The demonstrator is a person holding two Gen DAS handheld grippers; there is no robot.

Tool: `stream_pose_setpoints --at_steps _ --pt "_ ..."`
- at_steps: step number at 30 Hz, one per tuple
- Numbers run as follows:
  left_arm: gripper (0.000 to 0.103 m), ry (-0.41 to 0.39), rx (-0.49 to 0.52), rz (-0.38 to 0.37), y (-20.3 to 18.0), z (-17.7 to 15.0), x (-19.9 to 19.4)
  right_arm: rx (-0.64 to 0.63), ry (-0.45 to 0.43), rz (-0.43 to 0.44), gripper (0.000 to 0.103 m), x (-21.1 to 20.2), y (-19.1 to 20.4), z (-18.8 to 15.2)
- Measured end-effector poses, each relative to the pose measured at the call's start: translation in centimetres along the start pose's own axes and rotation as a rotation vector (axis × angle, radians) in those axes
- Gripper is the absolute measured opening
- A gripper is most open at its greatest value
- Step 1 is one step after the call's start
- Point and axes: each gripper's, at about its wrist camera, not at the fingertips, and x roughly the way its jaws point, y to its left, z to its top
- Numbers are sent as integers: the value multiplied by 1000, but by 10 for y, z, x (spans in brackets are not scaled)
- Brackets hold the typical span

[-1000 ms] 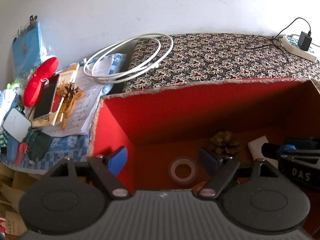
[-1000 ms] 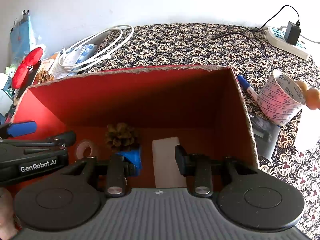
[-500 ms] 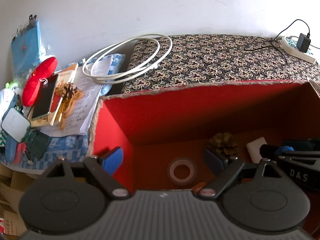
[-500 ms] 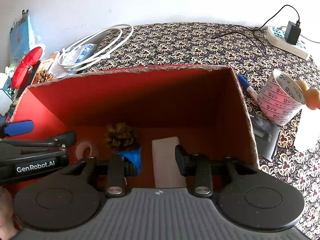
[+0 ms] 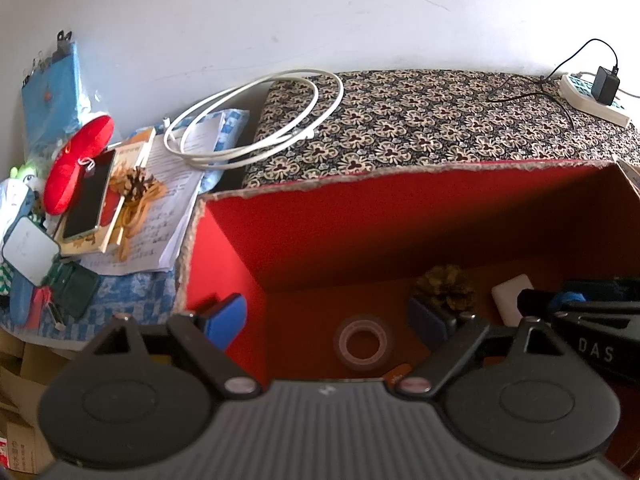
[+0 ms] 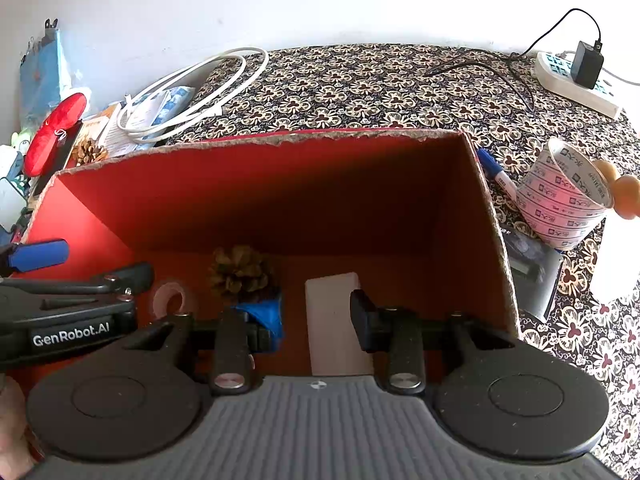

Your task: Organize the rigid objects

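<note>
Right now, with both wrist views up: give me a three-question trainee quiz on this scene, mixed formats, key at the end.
1. True or false: the clear roll of tape lies on the floor of the red-lined cardboard box.
2. Multiple choice: what leans on its side outside the box's right wall? A) a glass jar B) the pink printed paper cup C) a metal tin
3. Fill in: between the open jaws of the right gripper, on the box floor, lies the flat white ____ block.

Key: 1 true; 2 B; 3 rectangular.
</note>
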Motion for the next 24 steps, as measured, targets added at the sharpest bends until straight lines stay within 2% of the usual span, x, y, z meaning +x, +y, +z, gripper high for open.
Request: stream_pose_setpoints --at_steps 5,19,24 --pt "89 -2 19 -22 -1 -1 0 -1 1 3 19 1 1 0" --pt "89 -48 37 9 -4 -3 -5 -1 4 5 19 1 1 1" --pt "89 -41 31 3 -3 -3 -4 -1 6 6 19 1 1 1"
